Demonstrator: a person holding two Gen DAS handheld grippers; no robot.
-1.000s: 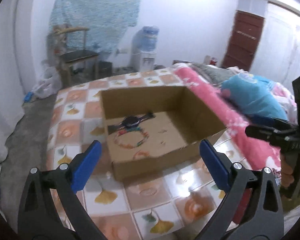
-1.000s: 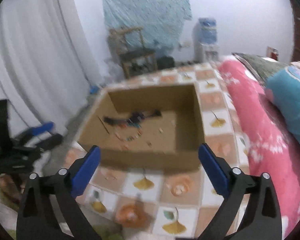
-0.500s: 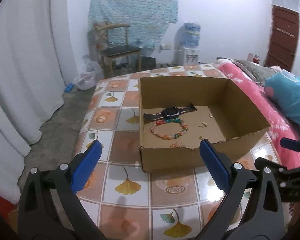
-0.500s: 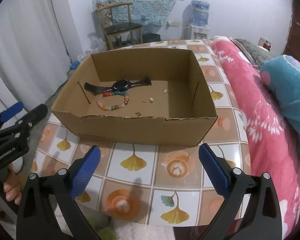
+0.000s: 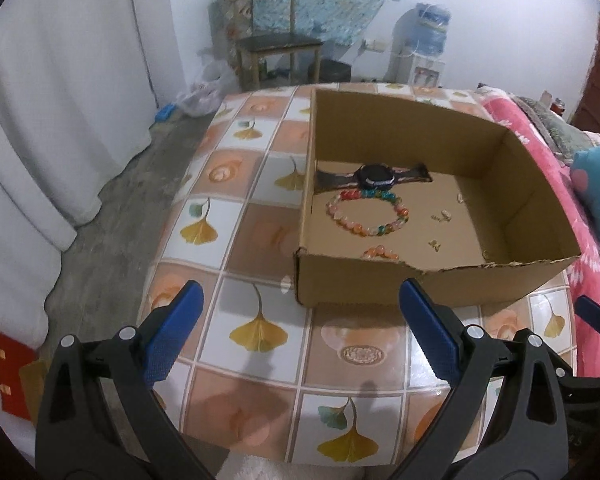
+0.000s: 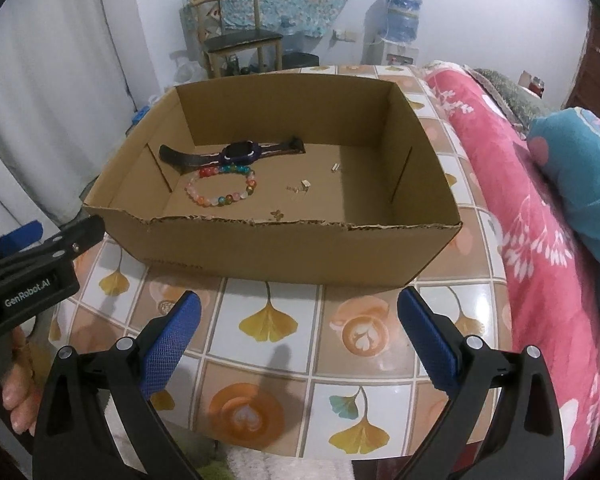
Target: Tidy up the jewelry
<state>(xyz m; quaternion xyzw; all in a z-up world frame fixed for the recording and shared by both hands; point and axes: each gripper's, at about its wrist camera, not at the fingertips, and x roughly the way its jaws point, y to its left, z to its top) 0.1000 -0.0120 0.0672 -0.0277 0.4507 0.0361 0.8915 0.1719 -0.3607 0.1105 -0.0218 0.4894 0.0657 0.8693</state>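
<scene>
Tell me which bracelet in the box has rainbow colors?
The full ring of beads beside the watch. The other bracelet, by the front wall, looks plain pinkish-orange.

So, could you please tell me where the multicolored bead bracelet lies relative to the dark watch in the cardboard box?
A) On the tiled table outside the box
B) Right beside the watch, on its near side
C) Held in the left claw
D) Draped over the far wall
B: the bead bracelet lies on the floor of the cardboard box, directly on the near side of the watch, and both claws are open and empty.

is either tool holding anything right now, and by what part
Nothing is held. The left tool and right tool both hang open over the tiled table, short of the brown cardboard box. The black watch and multicoloured bead bracelet lie untouched inside.
</scene>
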